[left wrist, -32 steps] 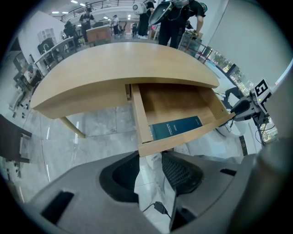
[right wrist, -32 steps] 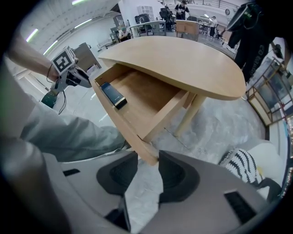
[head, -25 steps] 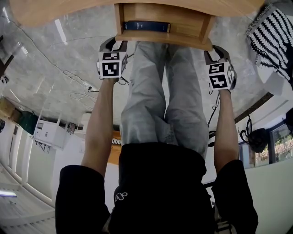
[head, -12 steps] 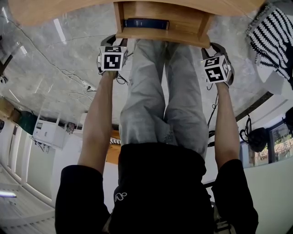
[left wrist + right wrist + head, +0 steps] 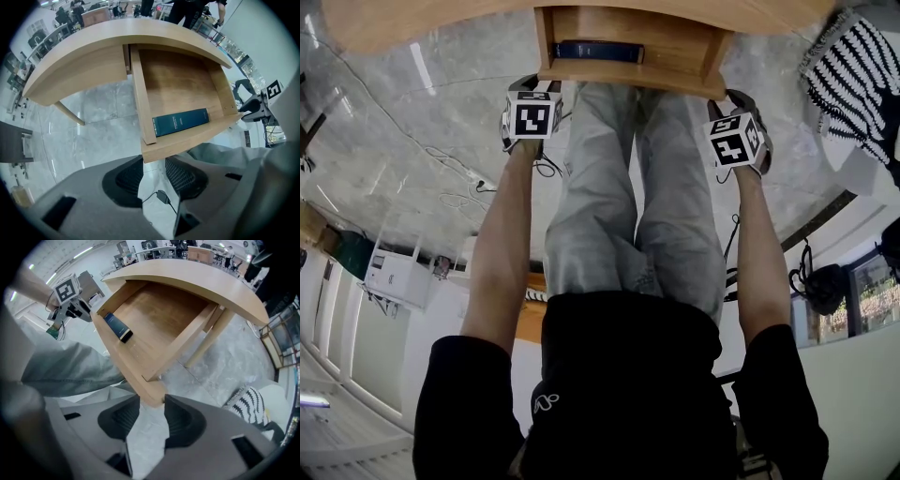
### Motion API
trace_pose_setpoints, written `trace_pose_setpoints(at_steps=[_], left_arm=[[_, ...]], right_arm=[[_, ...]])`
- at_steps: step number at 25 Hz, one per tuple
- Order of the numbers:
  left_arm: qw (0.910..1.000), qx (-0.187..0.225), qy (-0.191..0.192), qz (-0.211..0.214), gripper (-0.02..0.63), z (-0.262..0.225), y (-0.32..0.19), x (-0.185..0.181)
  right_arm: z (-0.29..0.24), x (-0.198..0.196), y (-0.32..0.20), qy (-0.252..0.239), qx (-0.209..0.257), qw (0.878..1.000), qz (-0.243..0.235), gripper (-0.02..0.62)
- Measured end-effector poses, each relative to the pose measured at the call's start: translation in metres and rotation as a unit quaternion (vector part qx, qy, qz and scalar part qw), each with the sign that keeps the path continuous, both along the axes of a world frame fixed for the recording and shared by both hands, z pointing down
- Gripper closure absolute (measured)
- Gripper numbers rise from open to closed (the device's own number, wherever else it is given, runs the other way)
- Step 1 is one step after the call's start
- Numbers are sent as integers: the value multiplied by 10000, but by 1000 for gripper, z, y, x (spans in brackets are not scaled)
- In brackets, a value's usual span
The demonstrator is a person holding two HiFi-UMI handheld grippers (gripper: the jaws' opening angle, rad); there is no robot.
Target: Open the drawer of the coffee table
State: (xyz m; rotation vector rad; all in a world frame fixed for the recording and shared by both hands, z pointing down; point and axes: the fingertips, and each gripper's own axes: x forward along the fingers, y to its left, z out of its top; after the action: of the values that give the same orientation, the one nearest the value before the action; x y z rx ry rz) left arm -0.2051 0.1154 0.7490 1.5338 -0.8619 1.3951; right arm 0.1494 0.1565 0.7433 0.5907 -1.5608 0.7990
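Observation:
The coffee table's (image 5: 412, 23) wooden drawer (image 5: 633, 75) stands pulled out, and a dark blue book (image 5: 598, 51) lies inside against its front board. My left gripper (image 5: 532, 92) points down at the drawer's left front corner. In the left gripper view the left gripper (image 5: 152, 171) is open, with only floor and a cable in the gap, just below the front board (image 5: 187, 140). My right gripper (image 5: 736, 105) is at the right front corner. Its jaws (image 5: 152, 411) have just been opening, and the drawer's corner (image 5: 152, 392) sits between their tips, not pressed.
The person's legs in grey jeans (image 5: 628, 206) stand between the two grippers, close under the drawer. A black and white striped cushion (image 5: 853, 70) lies to the right. A power strip with cables (image 5: 478, 178) lies on the marble floor at the left. A table leg (image 5: 208, 341) slants beside the drawer.
In the head view both marker cubes have crept slightly closer to the drawer front, and the right one has tilted inward. The drawer and book have not moved.

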Motion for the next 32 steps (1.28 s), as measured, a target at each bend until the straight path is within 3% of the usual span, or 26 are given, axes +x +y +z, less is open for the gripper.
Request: trace_pose_setpoints(at_steps=[2,6,9,16,21,26,32], left_arm=[[10000,-15,36,-31,463,-5,2,-2],[9998,87,122,-90,487,-23,-2,-6],[9994,240,193,-174,550,-39,-7,-3],[9941,743,465,-644,592,-86,-30,23],[9850,1274,693,-939,595,-127,-60,45],[9752,1717,880,-1087,597,-179,-87,66],[9504,2177,1000,-1983,597,-238,-110,72]], right_arm=[[-4,1,2,25,27,10000,51,443],[-18,10,2,-41,50,10000,-24,503],[-32,12,-2,-126,92,9996,255,531],[-75,-22,-17,-975,60,9903,986,580],[-113,-41,-50,-1576,355,9747,1543,583],[-160,-47,-84,-1927,749,9620,1781,583],[-223,-36,-127,-2019,1400,9490,1977,584]])
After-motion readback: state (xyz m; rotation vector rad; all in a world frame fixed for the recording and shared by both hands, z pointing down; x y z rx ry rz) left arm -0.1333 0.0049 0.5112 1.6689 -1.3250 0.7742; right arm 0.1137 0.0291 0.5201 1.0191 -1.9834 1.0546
